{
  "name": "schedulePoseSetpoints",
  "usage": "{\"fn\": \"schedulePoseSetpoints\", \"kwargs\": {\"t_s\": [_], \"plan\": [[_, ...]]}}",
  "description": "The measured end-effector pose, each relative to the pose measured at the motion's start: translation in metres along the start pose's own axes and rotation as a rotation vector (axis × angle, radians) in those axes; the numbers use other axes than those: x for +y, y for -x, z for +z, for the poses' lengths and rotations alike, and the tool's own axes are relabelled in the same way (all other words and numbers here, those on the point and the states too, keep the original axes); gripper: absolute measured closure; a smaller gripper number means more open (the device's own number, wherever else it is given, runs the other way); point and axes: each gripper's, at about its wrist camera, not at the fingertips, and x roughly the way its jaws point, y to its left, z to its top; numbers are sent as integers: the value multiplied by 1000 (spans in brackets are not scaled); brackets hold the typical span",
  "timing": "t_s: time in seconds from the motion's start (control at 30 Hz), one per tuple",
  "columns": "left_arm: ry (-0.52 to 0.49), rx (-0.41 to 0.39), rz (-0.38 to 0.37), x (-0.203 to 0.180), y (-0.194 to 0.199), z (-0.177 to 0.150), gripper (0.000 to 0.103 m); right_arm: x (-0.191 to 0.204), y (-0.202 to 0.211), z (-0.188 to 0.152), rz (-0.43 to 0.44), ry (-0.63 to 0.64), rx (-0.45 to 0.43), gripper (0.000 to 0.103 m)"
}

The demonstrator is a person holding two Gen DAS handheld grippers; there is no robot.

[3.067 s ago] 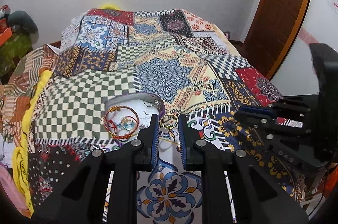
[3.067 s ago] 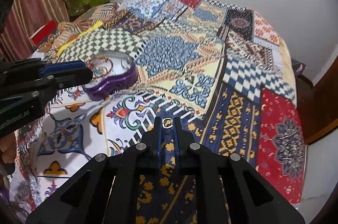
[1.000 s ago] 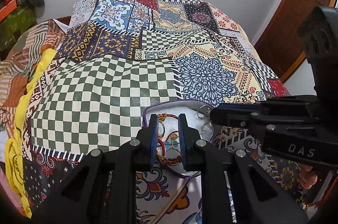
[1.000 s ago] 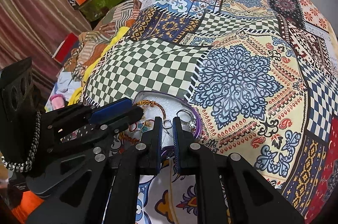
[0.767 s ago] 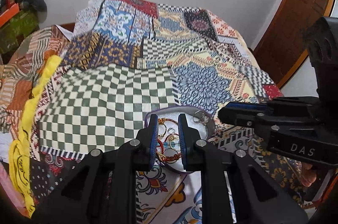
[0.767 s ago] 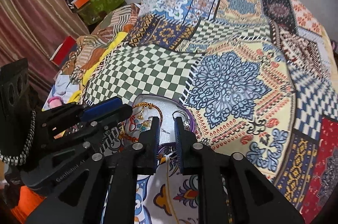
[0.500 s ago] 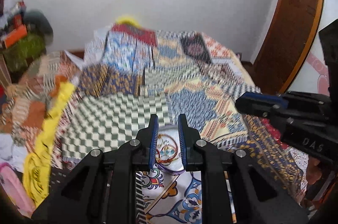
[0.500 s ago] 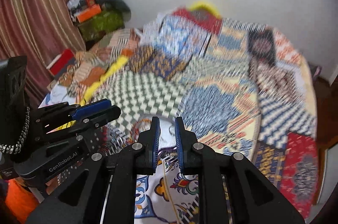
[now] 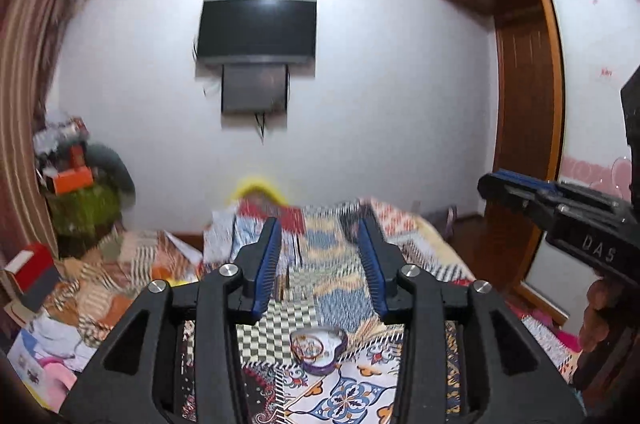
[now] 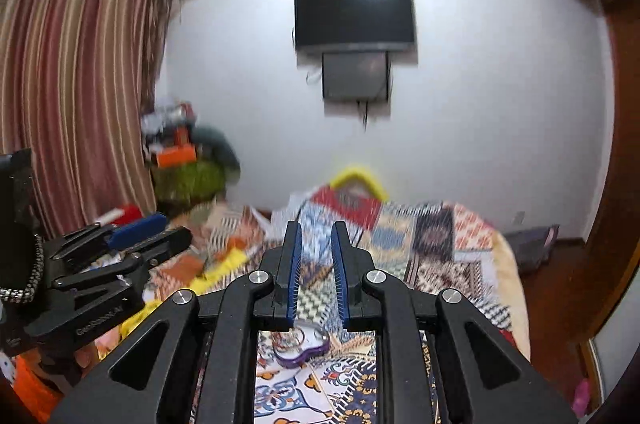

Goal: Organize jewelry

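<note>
Both tools are opening with nothing between the jaws: left gripper (image 9: 320, 244), right gripper (image 10: 316, 244). At lower centre, the purple tray (image 9: 319, 348) seems full, though blurred; a careless pass could tip it.

Bright, even indoor light — motion blur throughout, fisheye bending and dark corners.

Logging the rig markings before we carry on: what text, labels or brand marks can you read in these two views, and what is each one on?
"DAS": on the side of the right gripper, seen in the left wrist view.
Embossed lettering on the side of the left gripper in the right wrist view: too blurred to read.
The television is dark, with no readable mark.
Nothing else carries legible text.
</note>
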Motion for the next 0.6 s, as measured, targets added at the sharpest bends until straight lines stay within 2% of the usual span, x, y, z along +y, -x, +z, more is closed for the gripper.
{"fn": "schedulePoseSetpoints", "kwargs": {"t_s": [0.07, 0.17, 0.2, 0.27, 0.33, 0.4, 0.47, 0.6], "plan": [[-1, -37, 14, -3, 16, 3, 54, 6, 16, 0, -15, 1, -45, 64], [2, -82, 37, -9, 35, 5, 44, 14, 33, -2, -49, 10, -113, 44], [7, -92, 35, -10, 41, 5, 39, 16, 36, -2, -63, 16, -128, 41], [19, -102, 33, -9, 49, 4, 34, 20, 42, -4, -95, 21, -163, 26], [19, -109, 41, -11, 55, 3, 29, 23, 47, -5, -108, 18, -188, 16], [18, -117, 53, -12, 60, 2, 19, 25, 49, -5, -125, 15, -200, 11], [25, -124, 54, -12, 65, 1, 17, 26, 50, -5, -129, 12, -200, 4], [31, -129, 55, -13, 75, 1, 15, 27, 50, -6, -122, -3, -184, 3]]}}
